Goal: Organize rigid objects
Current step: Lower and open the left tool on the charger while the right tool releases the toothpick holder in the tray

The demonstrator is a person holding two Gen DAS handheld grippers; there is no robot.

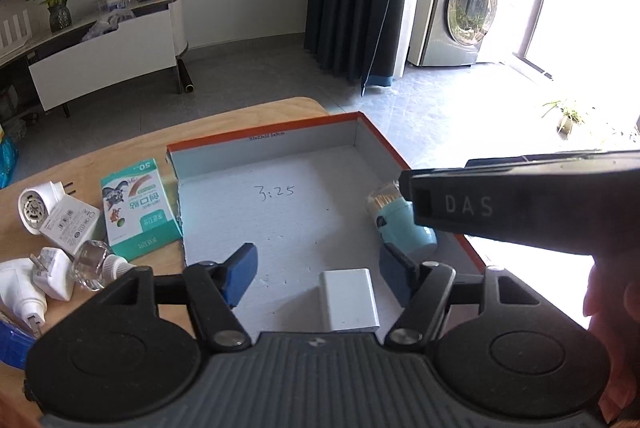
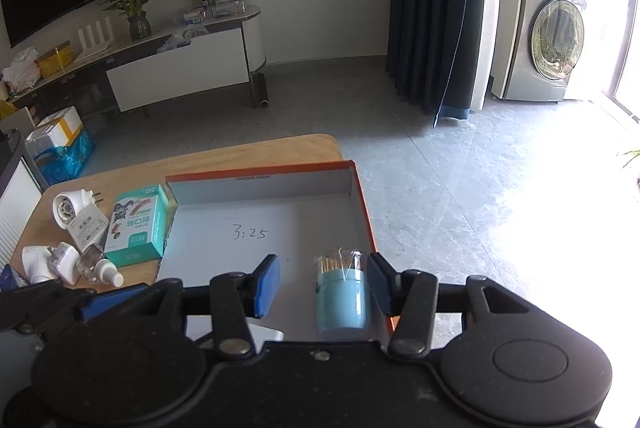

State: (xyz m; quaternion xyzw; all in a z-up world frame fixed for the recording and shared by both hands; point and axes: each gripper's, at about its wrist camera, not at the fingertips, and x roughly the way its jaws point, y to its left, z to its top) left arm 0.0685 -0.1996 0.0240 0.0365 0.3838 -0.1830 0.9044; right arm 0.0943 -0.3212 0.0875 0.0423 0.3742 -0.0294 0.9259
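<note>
An orange-rimmed box (image 1: 260, 132) with a white floor marked "3:25" lies on the wooden table (image 1: 120, 144). Low over its near part, my left gripper (image 1: 316, 264) is open. A small white block (image 1: 350, 302) lies on the box floor between its blue pads, touching neither. My right gripper (image 2: 324, 282) is open around a light blue toothpick holder (image 2: 342, 296), which stands upright at the box's right wall (image 2: 362, 212). The holder sits close to the right pad and clear of the left one. In the left wrist view the toothpick holder (image 1: 404, 224) is partly hidden by the right tool's dark housing (image 1: 500, 208).
Left of the box on the table lie a green carton (image 1: 138, 208), several white plug adapters (image 1: 52, 212) and a small clear bottle (image 1: 96, 264). A person's hand (image 1: 612, 300) shows at the right edge. The table ends just beyond the box, with grey floor past it.
</note>
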